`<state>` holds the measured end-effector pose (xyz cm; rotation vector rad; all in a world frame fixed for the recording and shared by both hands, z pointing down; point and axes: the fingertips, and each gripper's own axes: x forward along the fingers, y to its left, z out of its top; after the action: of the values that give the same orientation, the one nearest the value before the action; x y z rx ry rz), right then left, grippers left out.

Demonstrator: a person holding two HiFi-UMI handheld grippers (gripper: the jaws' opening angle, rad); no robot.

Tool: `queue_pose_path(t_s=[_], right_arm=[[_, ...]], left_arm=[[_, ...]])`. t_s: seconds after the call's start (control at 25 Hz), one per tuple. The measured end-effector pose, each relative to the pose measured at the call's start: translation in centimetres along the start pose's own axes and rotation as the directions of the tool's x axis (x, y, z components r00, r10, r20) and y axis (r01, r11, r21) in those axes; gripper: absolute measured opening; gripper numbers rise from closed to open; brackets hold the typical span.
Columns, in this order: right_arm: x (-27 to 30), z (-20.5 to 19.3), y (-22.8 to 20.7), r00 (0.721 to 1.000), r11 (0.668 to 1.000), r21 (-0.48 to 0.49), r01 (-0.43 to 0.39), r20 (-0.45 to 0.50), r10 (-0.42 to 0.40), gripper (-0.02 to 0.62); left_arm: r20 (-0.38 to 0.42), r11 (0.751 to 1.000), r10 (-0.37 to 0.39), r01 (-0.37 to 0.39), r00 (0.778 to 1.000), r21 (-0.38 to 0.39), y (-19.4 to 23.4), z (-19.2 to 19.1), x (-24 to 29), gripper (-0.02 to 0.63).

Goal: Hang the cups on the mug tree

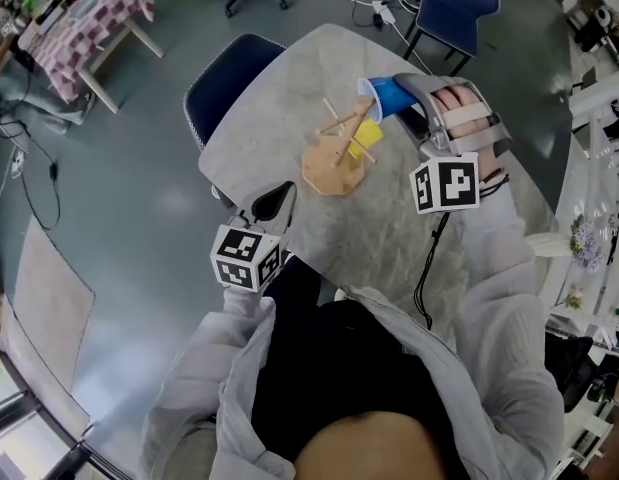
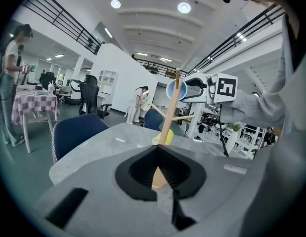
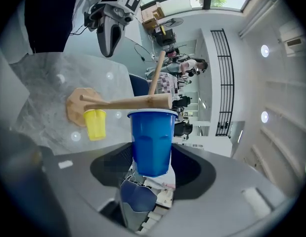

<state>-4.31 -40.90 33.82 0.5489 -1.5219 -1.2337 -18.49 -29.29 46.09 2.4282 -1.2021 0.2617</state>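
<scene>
Right gripper view alone: right tool (image 3: pixel 153 166) tight on blue cup (image 3: pixel 153 137) base, rim beside mug tree (image 3: pixel 125 102); left tool (image 2: pixel 159 154) closed.

A navy chair (image 1: pixel 224 83) stands just beyond the left gripper (image 1: pixel 284 190); well off to its left, seemingly a checkered-cloth table (image 1: pixel 84 23).

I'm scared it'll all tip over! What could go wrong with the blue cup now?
The blue cup in the right gripper is close to a peg; a bump could tip the mug tree, since the left gripper isn't touching it. A knock might also shake the yellow cup off its peg.
</scene>
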Motion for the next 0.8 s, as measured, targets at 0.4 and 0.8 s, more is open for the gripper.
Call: queue_pose_path(t_s=[0.4, 0.8], right_arm=[[0.1, 0.1, 0.5, 0.999, 0.992, -0.126, 0.023, -0.026, -0.027, 0.288], [-0.8, -0.2, 0.6, 0.998, 0.998, -0.024, 0.06, -0.013, -0.061, 0.435]], left_arm=[[-0.002, 1.0, 0.001, -0.001, 1.0, -0.015, -0.3, -0.4, 0.0, 0.006], [0.0, 1.0, 0.009, -0.009, 1.0, -0.016, -1.3, -0.6, -0.2, 0.006]])
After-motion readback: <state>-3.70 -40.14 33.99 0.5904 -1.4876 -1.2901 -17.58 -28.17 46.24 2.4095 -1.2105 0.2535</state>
